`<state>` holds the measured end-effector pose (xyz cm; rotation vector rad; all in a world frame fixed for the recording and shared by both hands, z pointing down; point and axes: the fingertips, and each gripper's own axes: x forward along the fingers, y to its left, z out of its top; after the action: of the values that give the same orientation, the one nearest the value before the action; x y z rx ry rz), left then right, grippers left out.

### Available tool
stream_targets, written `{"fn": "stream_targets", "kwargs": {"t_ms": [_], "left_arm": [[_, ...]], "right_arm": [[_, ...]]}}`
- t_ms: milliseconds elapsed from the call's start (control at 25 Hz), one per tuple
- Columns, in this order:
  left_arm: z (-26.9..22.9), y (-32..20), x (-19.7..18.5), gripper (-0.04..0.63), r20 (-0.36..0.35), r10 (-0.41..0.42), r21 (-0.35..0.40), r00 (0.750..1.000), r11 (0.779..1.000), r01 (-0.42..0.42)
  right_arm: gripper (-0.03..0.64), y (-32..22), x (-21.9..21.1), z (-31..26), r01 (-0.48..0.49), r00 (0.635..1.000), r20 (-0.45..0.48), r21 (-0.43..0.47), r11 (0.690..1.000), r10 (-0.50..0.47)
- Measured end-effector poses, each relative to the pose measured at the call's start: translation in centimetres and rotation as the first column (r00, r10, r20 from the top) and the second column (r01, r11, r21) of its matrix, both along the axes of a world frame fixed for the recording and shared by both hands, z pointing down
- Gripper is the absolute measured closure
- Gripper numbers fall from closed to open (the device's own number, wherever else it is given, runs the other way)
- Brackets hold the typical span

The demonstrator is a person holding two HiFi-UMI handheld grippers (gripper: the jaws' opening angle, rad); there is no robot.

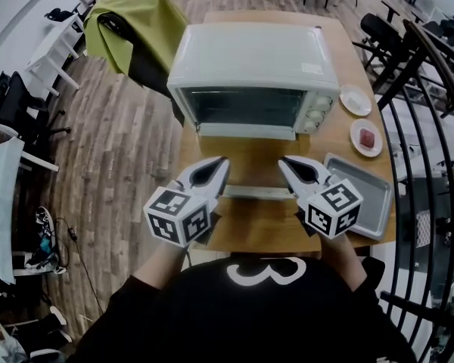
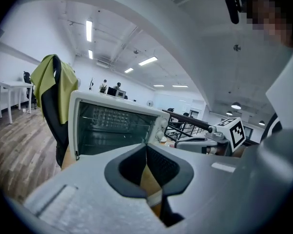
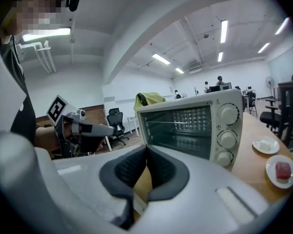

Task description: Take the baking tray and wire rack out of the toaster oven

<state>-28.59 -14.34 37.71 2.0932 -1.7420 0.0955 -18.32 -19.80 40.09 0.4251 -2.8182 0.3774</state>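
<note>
Grey metal baking tray (image 1: pixel 361 197): out of the oven, lying flat at the right front corner of the wooden worktop (image 1: pixel 340 146), just beside the right tongs (image 1: pixel 282 162).

Toaster oven (image 1: pixel 253 59): white, standing mid-worktop with its cavity facing the person. The door (image 1: pixel 246 165) is folded down flat. In the head view its handle (image 1: pixel 257 193) lies between the two tongs. Three knobs (image 3: pixel 228 138) run down the right side of the front.

Wire rack (image 3: pixel 176 123): inside the oven cavity. It shows only as a thin horizontal wire across the upper part, and no more of it can be made out.

Left tongs (image 1: pixel 223 162): pads pressed together, nothing pinched. The left gripper view shows the tips meeting in front of the open cavity.

Right tongs: pads likewise pressed together and empty, tips meeting in the right gripper view.

Both are held over the front of the worktop, side by side but apart. Their noses point toward the oven and their marker cubes sit nearest the person. Neither touches the door, the oven or the tray.

Also noted:
- Two small plates sit right of the oven. The farther plate (image 1: pixel 356 99) carries a pale piece, the nearer plate (image 1: pixel 365 137) a red one.
- A yellow-green jacket (image 1: pixel 132 21) is draped over a dark chair behind the oven's left side.
</note>
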Motion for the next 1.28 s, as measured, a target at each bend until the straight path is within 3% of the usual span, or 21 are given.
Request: {"fn": "stream_targets", "kwargs": {"t_ms": [240, 400, 560, 640, 760, 880, 960, 1120, 1280], "left_arm": [[0.8, -3.9, -4.0, 0.584, -0.202, -0.058, -0.002, 0.978, 0.998, 0.059], [0.5, -6.3, -5.8, 0.583, -0.358, -0.057, 0.047, 0.932, 0.996, 0.079], [-0.1, -8.6, -7.2, 0.581, -0.554, -0.025, 0.108, 0.832, 0.989, 0.102], [0.5, -9.6, -7.6, 0.573, -0.635, -0.028, 0.09, 0.772, 0.99, 0.11], [1.8, -11.1, -9.0, 0.477, -0.728, -0.055, 0.061, 0.684, 0.988, 0.144], [3.0, -12.4, -10.9, 0.458, -0.797, -0.101, 0.035, 0.595, 0.976, 0.213], [3.9, -13.2, -12.3, 0.444, -0.817, -0.138, 0.015, 0.56, 0.965, 0.261], [5.0, -14.7, -14.1, 0.434, -0.842, -0.185, -0.009, 0.507, 0.944, 0.33], [5.9, -15.9, -15.8, 0.434, -0.88, -0.213, -0.032, 0.425, 0.919, 0.394]], "right_arm": [[0.614, -3.8, -2.7, 1.6, -0.058, 0.996, 0.059, -0.141, 0.988, 0.067], [0.614, -6.2, -4.2, 1.7, -0.092, 0.976, 0.163, -0.301, 0.949, 0.146], [0.612, -8.8, -5.1, 1.2, -0.104, 0.93, 0.273, -0.443, 0.89, 0.244], [0.554, -10.2, -5.5, 1.1, -0.097, 0.896, 0.328, -0.511, 0.854, 0.299], [0.52, -12.2, -5.9, 1.5, -0.098, 0.839, 0.386, -0.584, 0.806, 0.382], [0.517, -14.2, -5.6, 2.7, -0.15, 0.776, 0.37, -0.677, 0.72, 0.51], [0.509, -15.5, -5.6, 3.4, -0.177, 0.744, 0.354, -0.714, 0.677, 0.567], [0.471, -17.7, -6.4, 3.8, -0.161, 0.678, 0.372, -0.767, 0.622, 0.634], [0.471, -19.5, -6.8, 4.2, -0.169, 0.633, 0.37, -0.791, 0.588, 0.68]]}}
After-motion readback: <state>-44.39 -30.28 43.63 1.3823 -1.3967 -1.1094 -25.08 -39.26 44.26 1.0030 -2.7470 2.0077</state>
